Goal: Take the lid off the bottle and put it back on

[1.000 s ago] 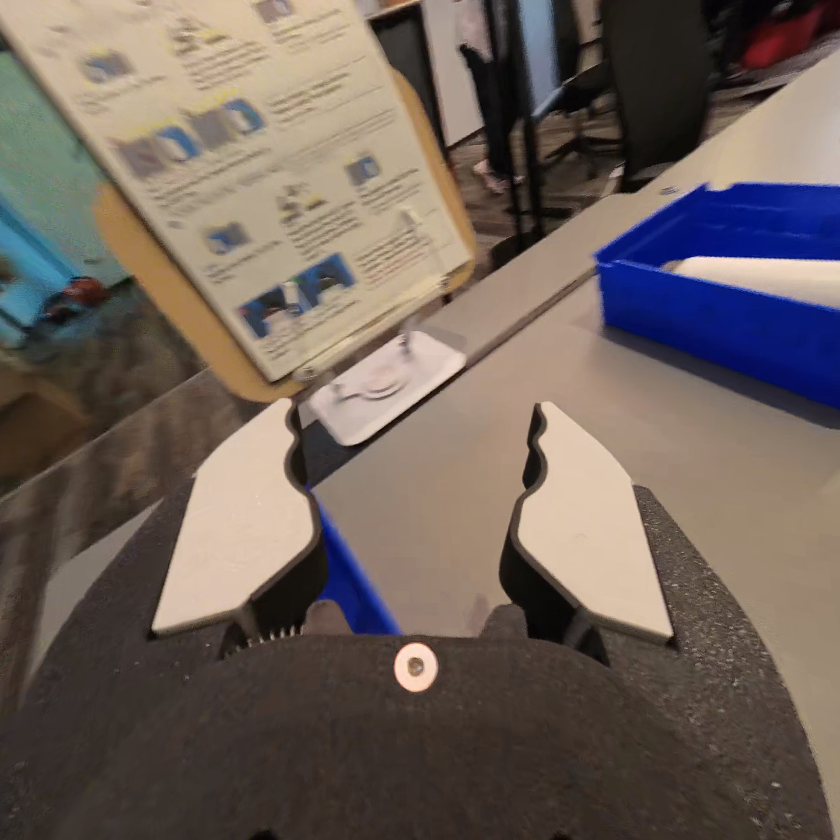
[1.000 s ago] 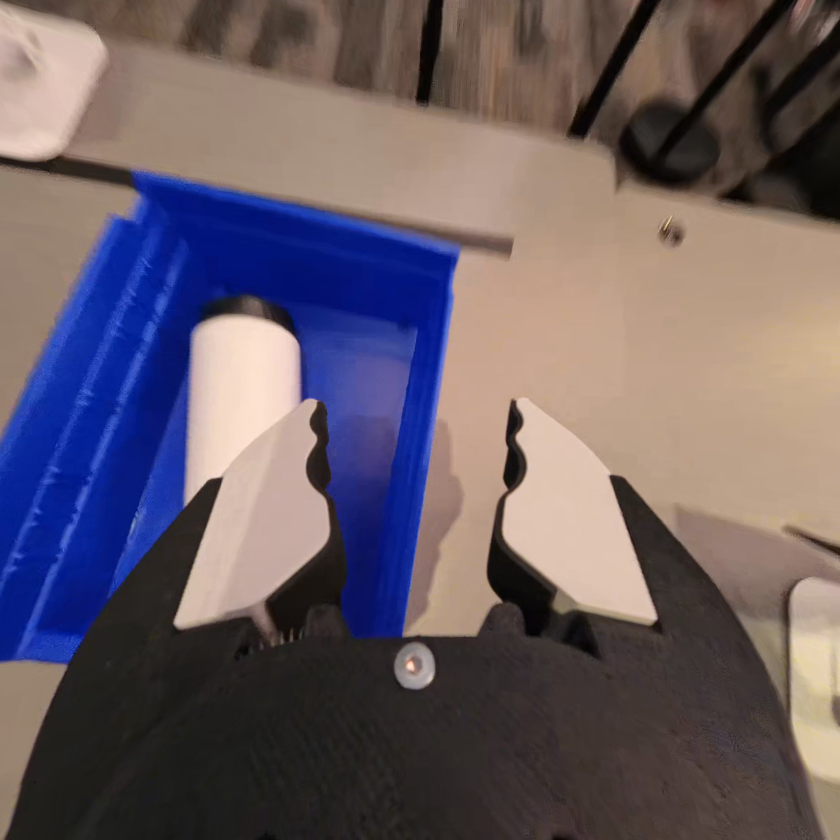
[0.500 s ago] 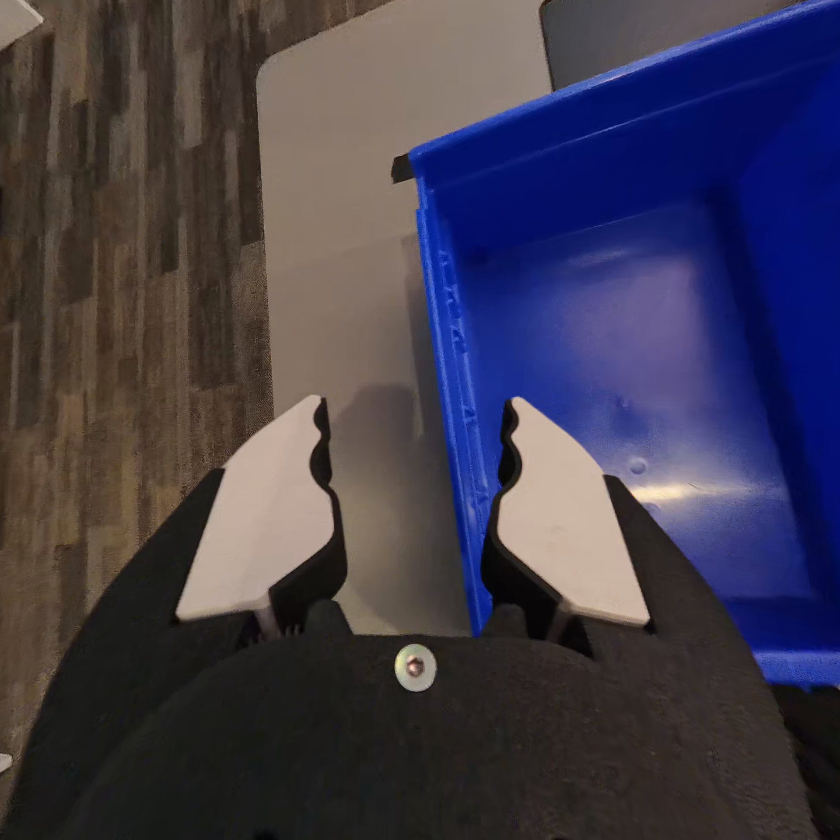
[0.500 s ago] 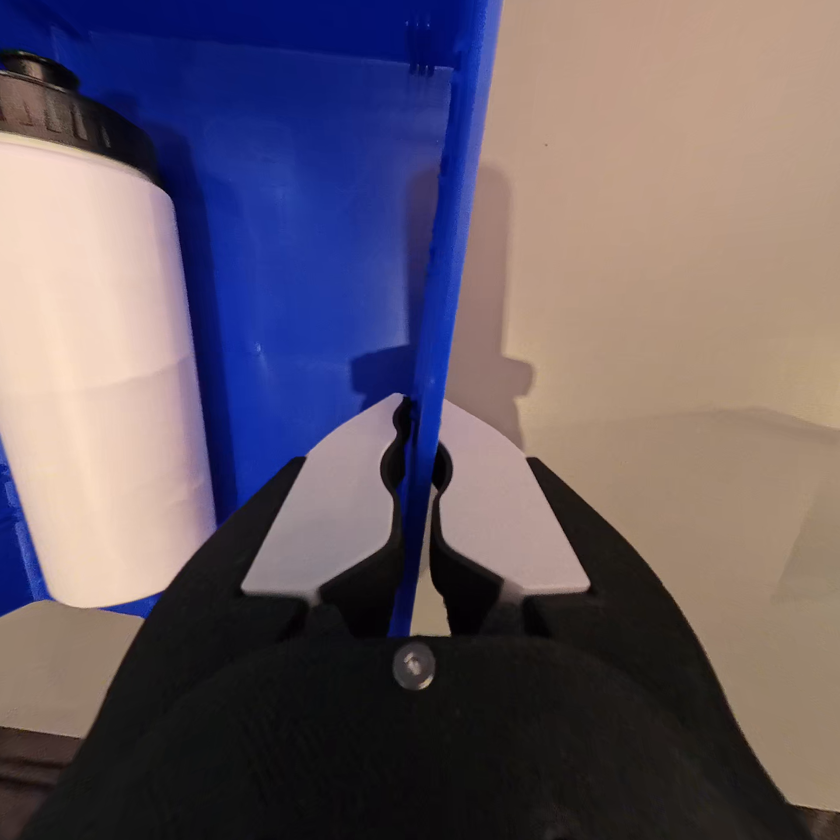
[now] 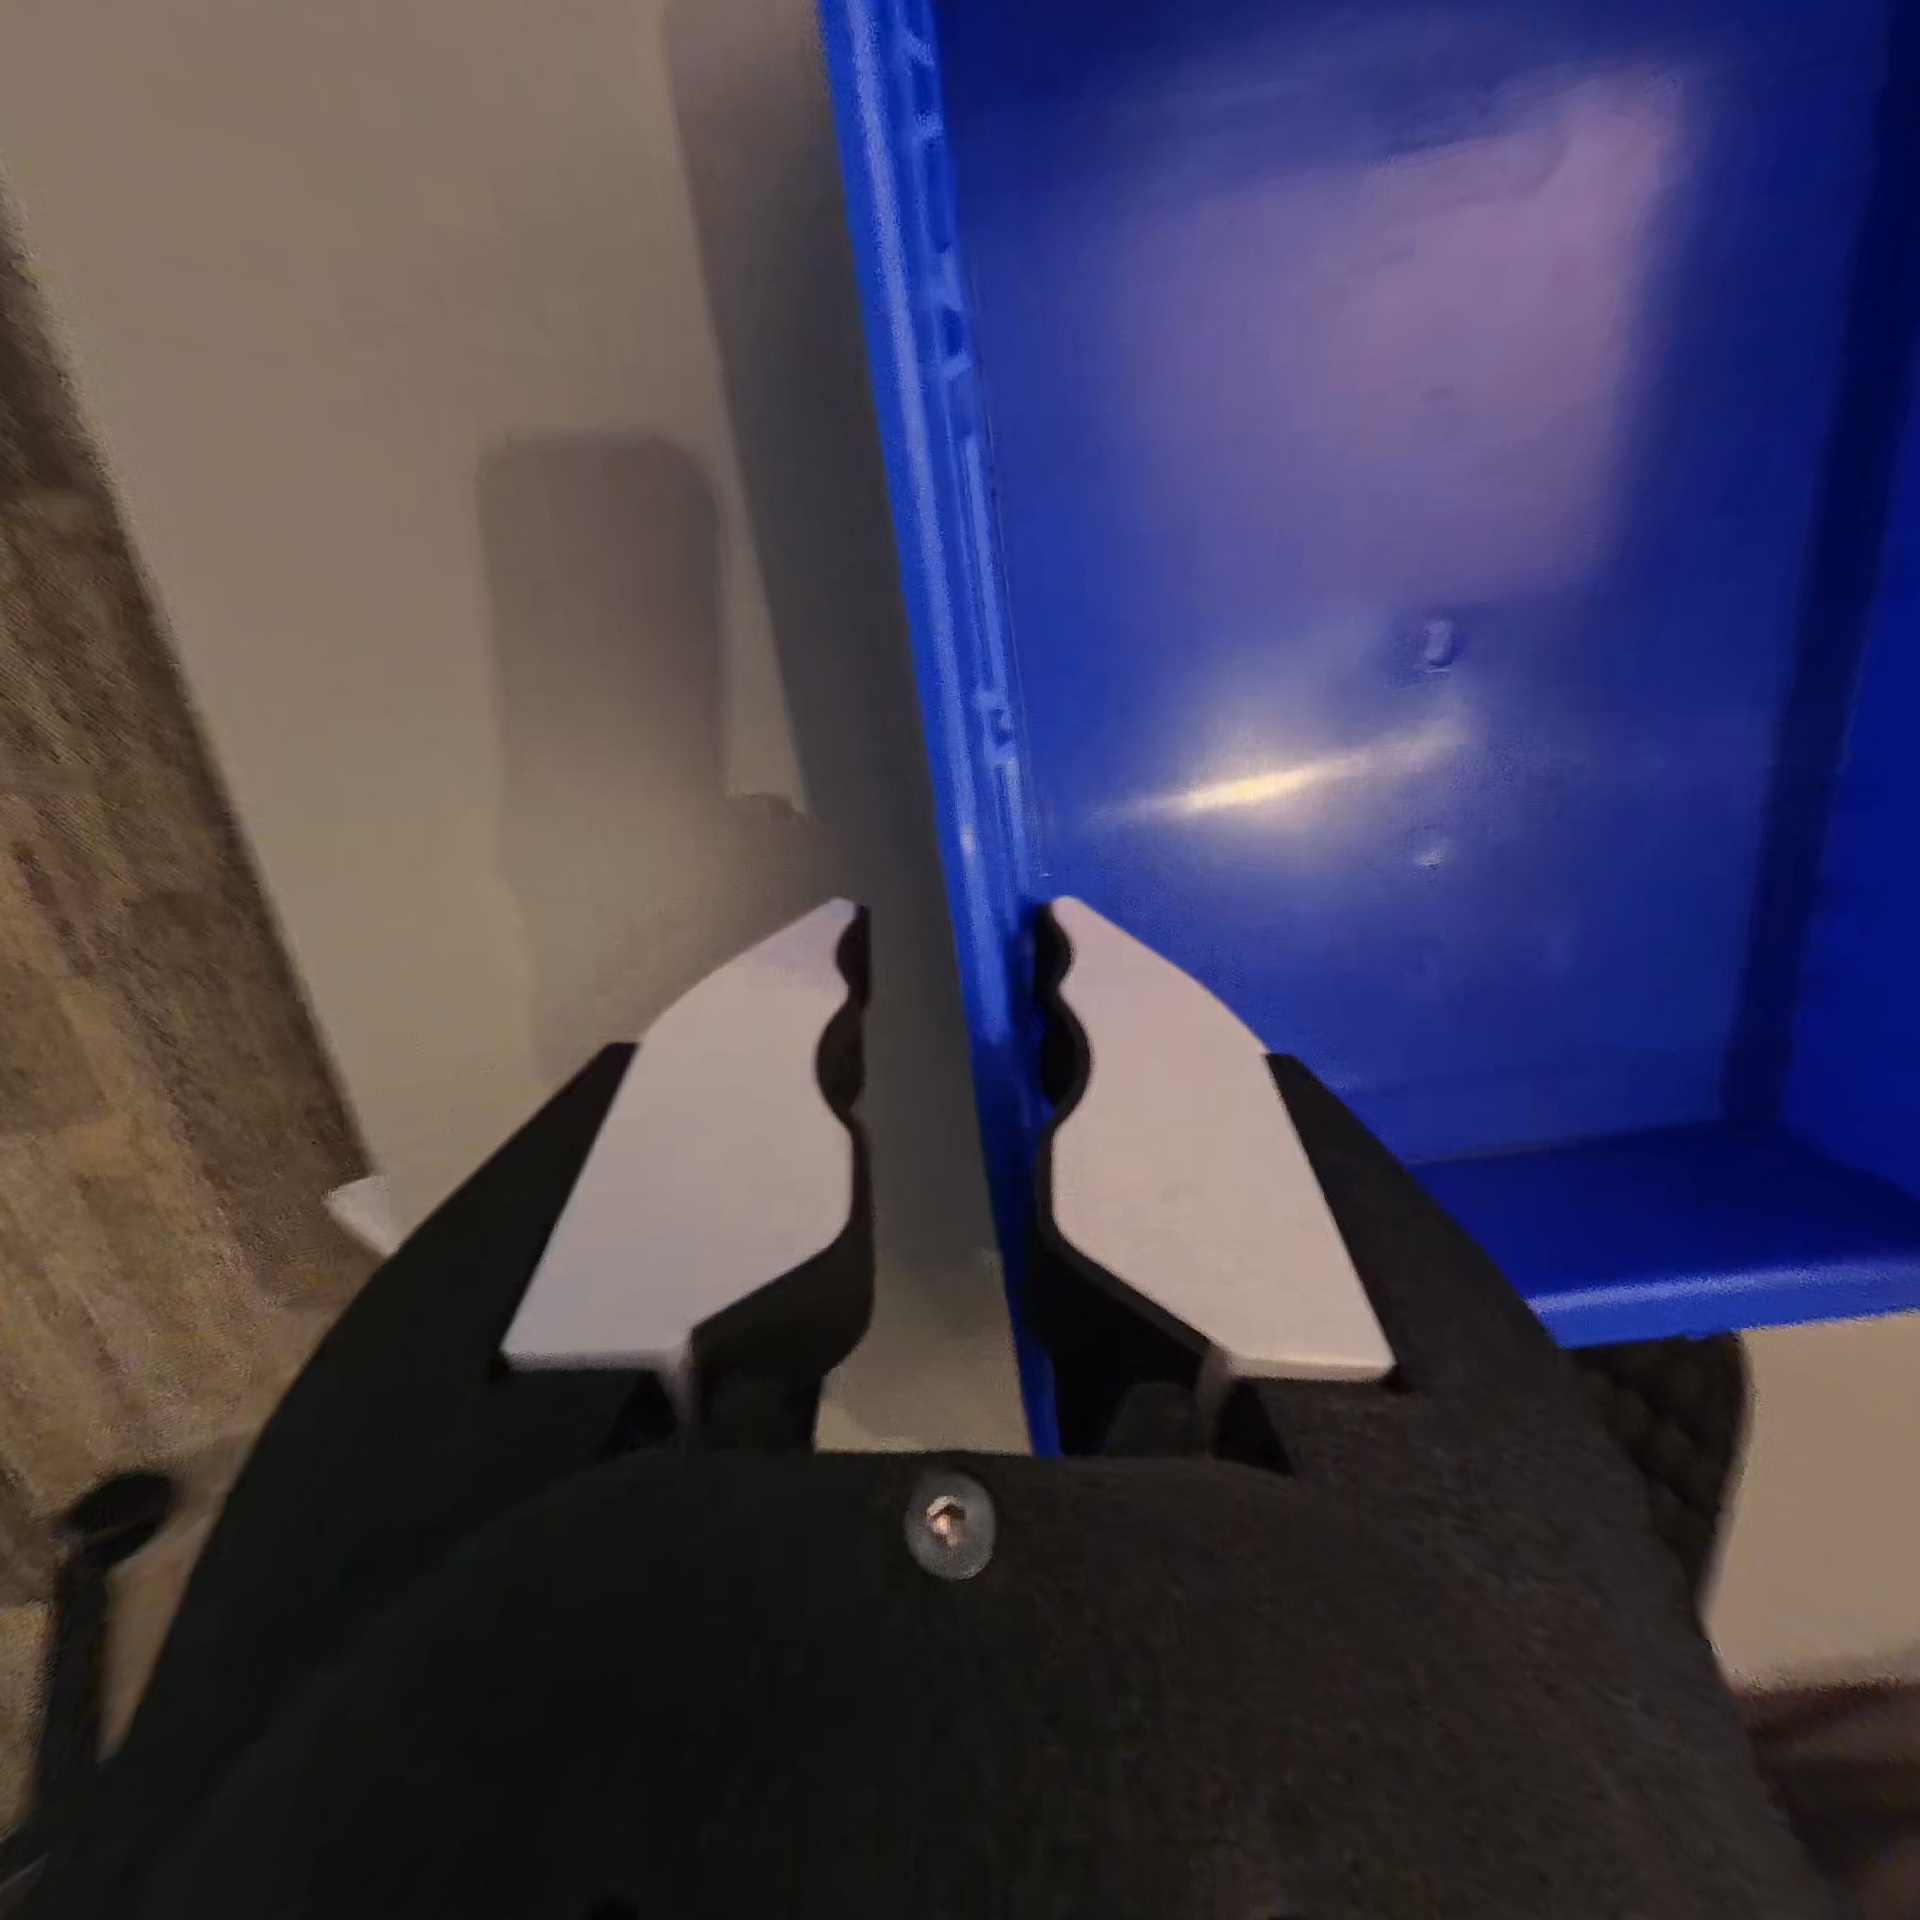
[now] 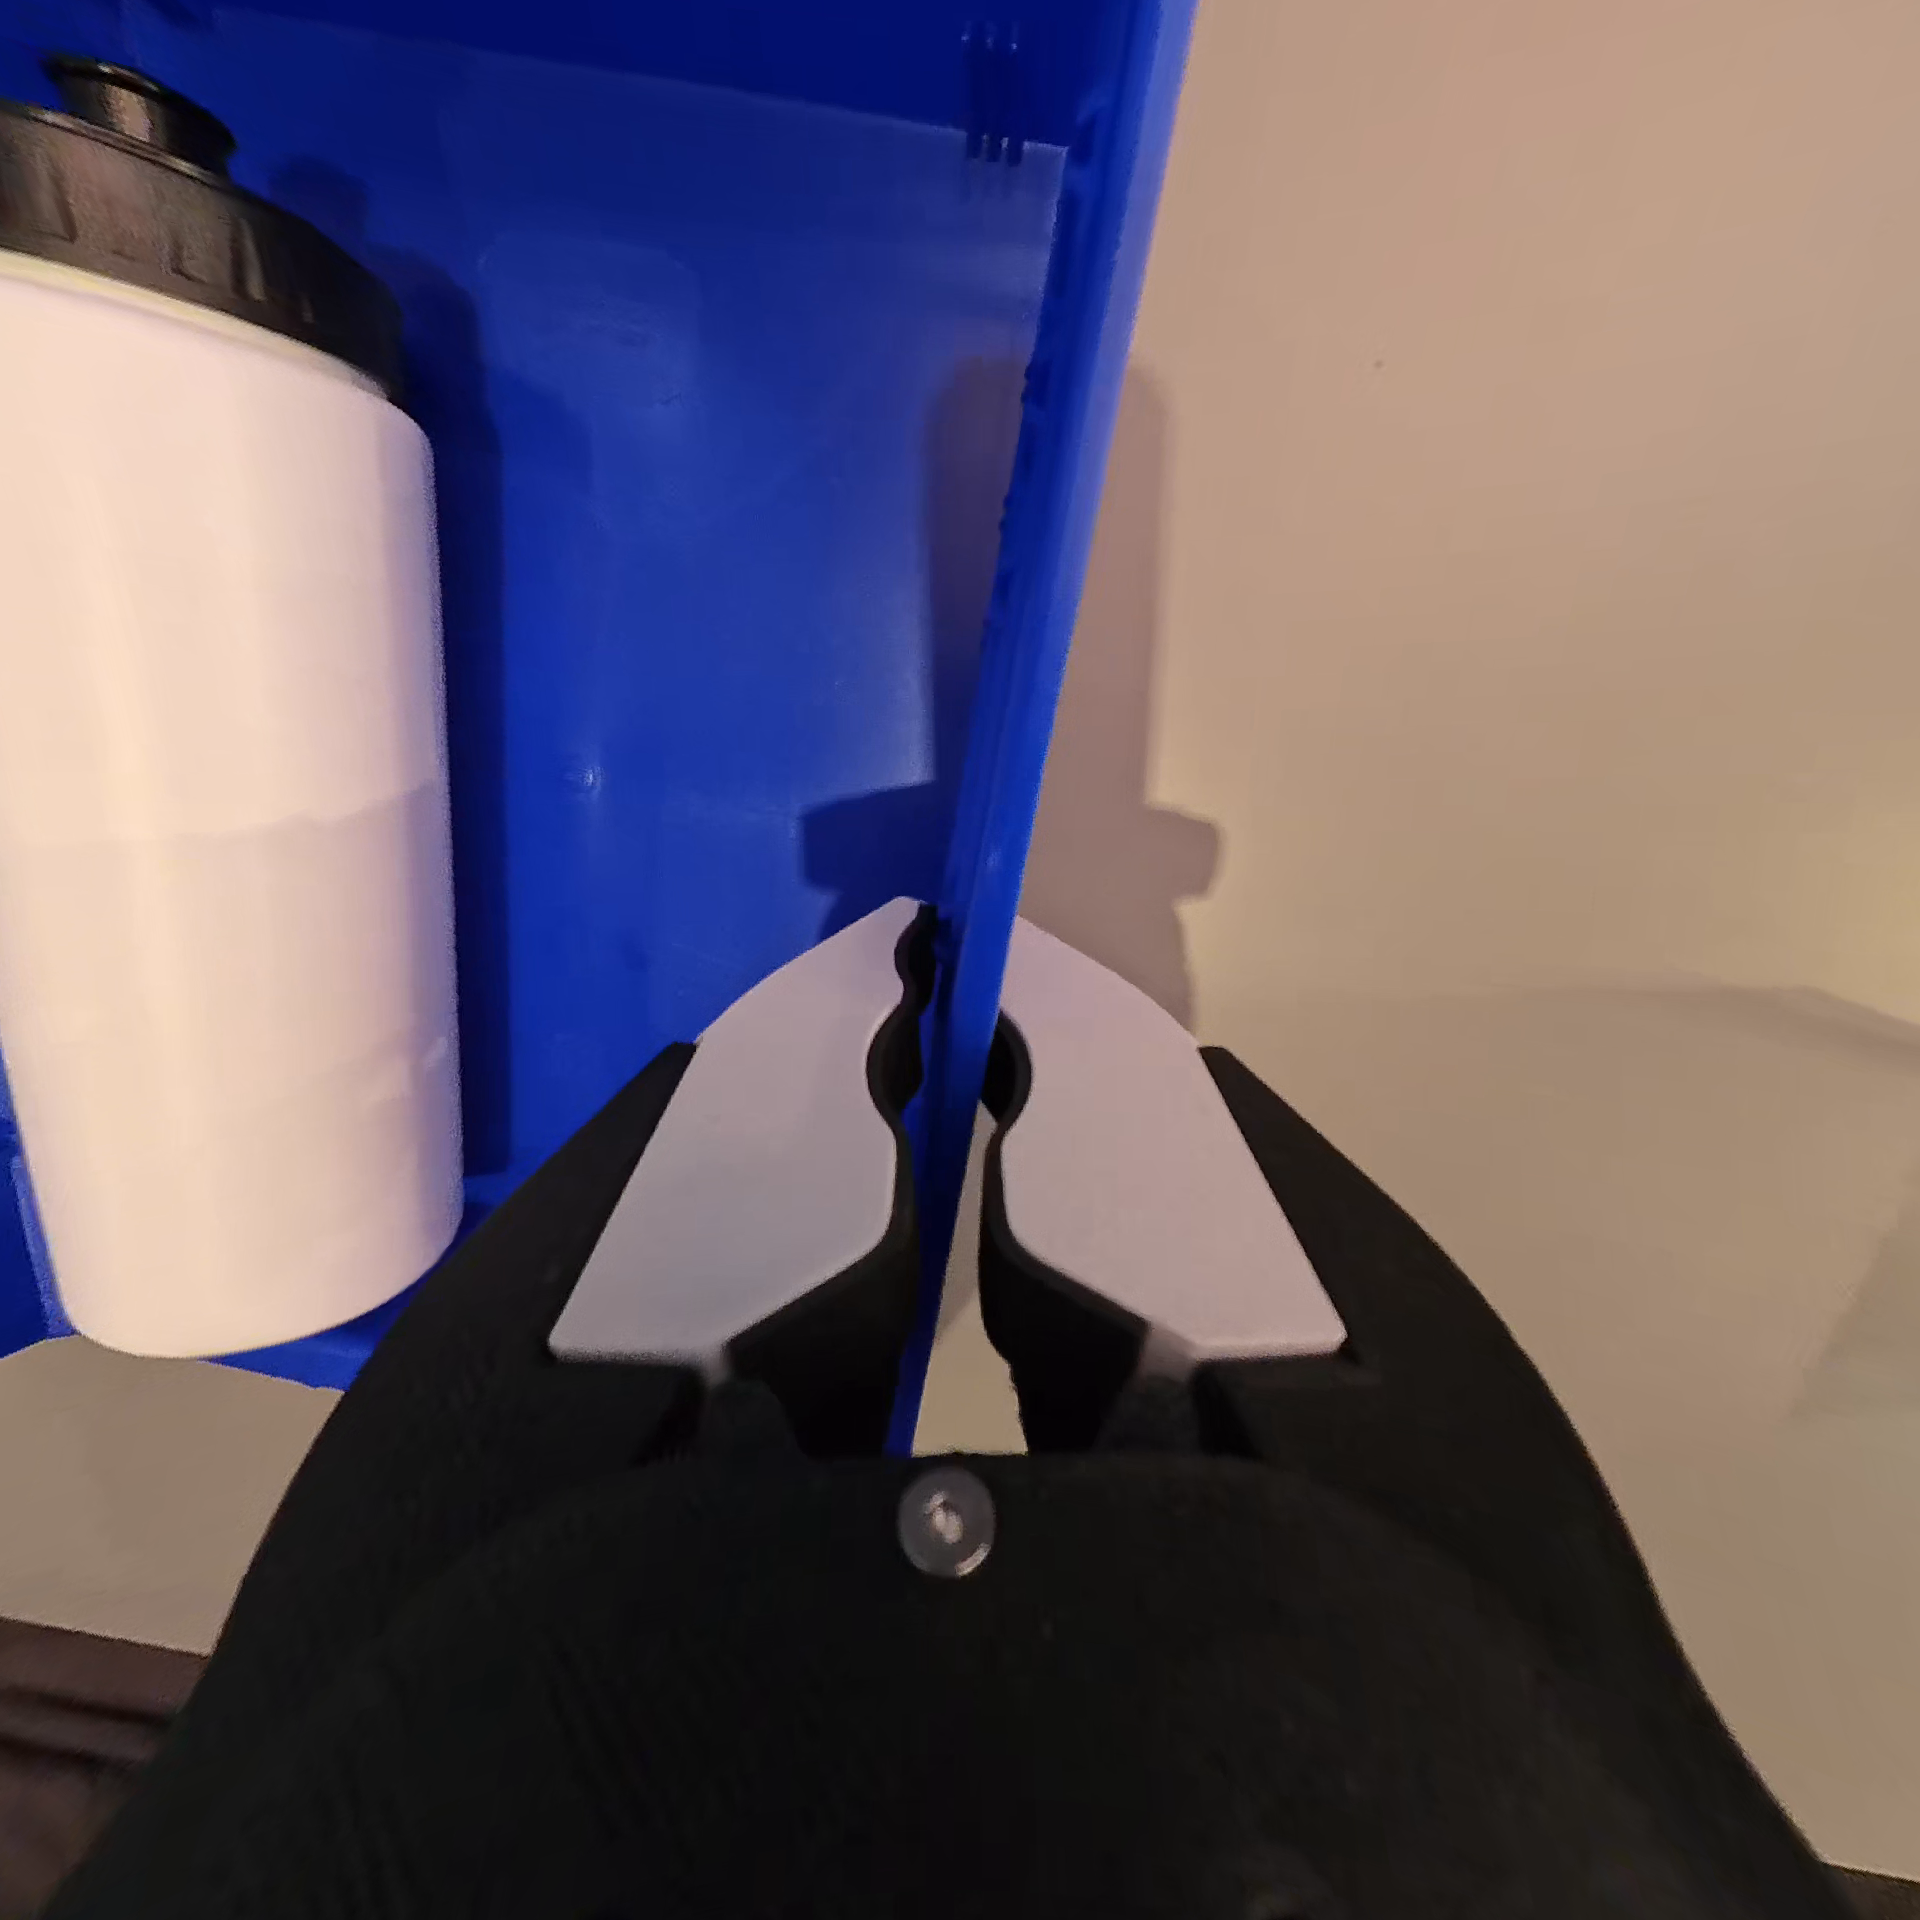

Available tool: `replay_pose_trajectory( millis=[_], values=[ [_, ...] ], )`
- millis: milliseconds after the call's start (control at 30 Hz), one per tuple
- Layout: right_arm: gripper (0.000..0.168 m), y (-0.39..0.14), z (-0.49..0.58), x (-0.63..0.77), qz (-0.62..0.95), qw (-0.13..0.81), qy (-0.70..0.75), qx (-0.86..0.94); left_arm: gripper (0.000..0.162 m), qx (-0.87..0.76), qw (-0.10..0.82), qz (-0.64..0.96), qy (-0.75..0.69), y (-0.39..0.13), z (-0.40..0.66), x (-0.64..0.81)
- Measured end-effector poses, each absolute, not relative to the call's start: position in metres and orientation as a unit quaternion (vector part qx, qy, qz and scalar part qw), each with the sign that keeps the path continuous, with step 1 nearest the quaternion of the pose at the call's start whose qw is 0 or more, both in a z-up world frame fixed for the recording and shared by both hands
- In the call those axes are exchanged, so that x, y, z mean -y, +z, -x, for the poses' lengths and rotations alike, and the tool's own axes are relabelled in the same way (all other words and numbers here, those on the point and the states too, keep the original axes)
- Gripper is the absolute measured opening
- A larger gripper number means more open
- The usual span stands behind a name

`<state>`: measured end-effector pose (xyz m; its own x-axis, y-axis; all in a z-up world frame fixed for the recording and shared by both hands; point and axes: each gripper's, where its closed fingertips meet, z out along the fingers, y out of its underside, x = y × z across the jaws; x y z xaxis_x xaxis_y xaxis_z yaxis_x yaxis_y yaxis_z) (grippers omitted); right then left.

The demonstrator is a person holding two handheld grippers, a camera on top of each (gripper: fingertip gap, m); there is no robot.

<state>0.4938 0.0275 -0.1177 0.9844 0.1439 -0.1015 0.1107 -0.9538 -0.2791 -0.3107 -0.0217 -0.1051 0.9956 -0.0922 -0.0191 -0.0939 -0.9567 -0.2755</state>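
Lying in blue bin, white bottle wears black lid.

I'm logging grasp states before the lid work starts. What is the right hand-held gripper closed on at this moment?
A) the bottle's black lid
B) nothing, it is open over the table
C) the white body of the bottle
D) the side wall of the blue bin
D: in the right wrist view the right hand-held gripper is shut with its fingers on either side of the blue bin wall, while the bottle lies untouched inside, black lid on.
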Motion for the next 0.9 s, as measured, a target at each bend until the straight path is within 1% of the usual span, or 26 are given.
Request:
replay_pose_trajectory(
  millis=[33, 67, 233, 400, 500, 633, 900],
  values=[
    [0.008, -0.118, -0.489, -0.027, 0.987, 0.135, 0.064, 0.064, 0.011, -0.041, 0.134, 0.99, -0.036, -0.106, 0.301, 0.022],
    [0.008, -0.118, -0.485, -0.027, 0.987, 0.133, 0.068, 0.064, 0.005, -0.03, 0.125, 0.99, -0.057, -0.107, 0.297, 0.023],
    [0.008, -0.118, -0.457, -0.026, 0.988, 0.116, 0.072, 0.072, 0.008, -0.053, 0.102, 0.993, -0.01, -0.108, 0.295, 0.025],
    [0.009, -0.118, -0.426, -0.021, 0.989, 0.094, 0.054, 0.101, 0.009, -0.103, 0.086, 0.991, -0.027, -0.109, 0.261, 0.025],
    [0.01, -0.118, -0.406, -0.02, 0.989, 0.091, 0.048, 0.106, 0.011, -0.128, 0.077, 0.989, -0.007, -0.109, 0.241, 0.022],
    [0.011, -0.119, -0.378, -0.018, 0.986, 0.086, 0.042, 0.133, 0.02, -0.173, 0.068, 0.982, 0.037, -0.111, 0.214, 0.017],
    [0.013, -0.124, -0.33, -0.008, 0.983, 0.086, 0.039, 0.155, 0.03, -0.199, 0.049, 0.975, 0.085, -0.112, 0.165, 0.023]
  ],
)
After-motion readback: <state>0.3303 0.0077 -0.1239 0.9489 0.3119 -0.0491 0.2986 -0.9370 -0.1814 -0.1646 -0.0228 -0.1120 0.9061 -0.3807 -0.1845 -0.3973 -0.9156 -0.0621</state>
